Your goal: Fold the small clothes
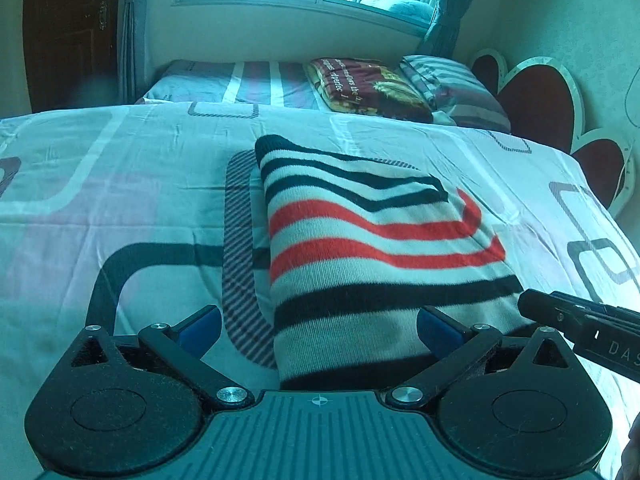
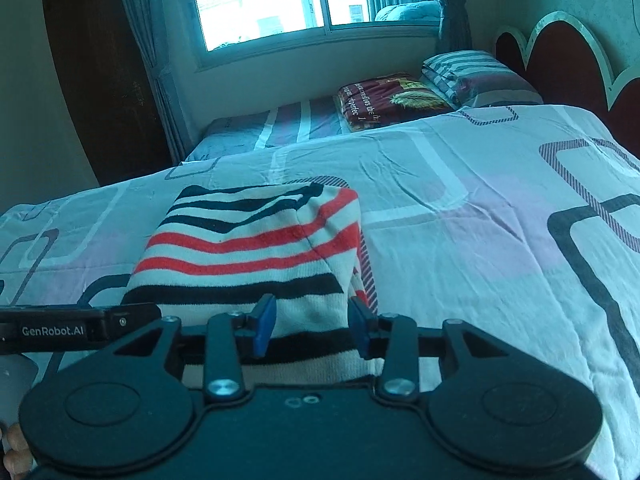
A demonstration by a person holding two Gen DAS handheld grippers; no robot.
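Note:
A folded knit garment (image 1: 380,240) with white, black and red stripes lies on the patterned bedsheet (image 1: 120,208). My left gripper (image 1: 320,330) is open wide over its near edge, with the garment's left side between the blue pads and nothing pinched. In the right wrist view the same garment (image 2: 248,248) reaches in between the blue pads of my right gripper (image 2: 312,328). Those jaws stand partly apart at the near right corner, and the cloth lies loose between them. One finger of the right gripper (image 1: 560,312) shows at the garment's right edge. One finger of the left gripper (image 2: 80,326) lies at its left.
Beyond this bed is a lower bed (image 1: 248,80) with a striped sheet, a folded maroon blanket (image 1: 368,84) and a striped pillow (image 1: 452,84). A red heart-shaped headboard (image 1: 540,104) stands at the right. A window (image 2: 272,0), curtains and a dark wooden door (image 2: 104,80) are at the back.

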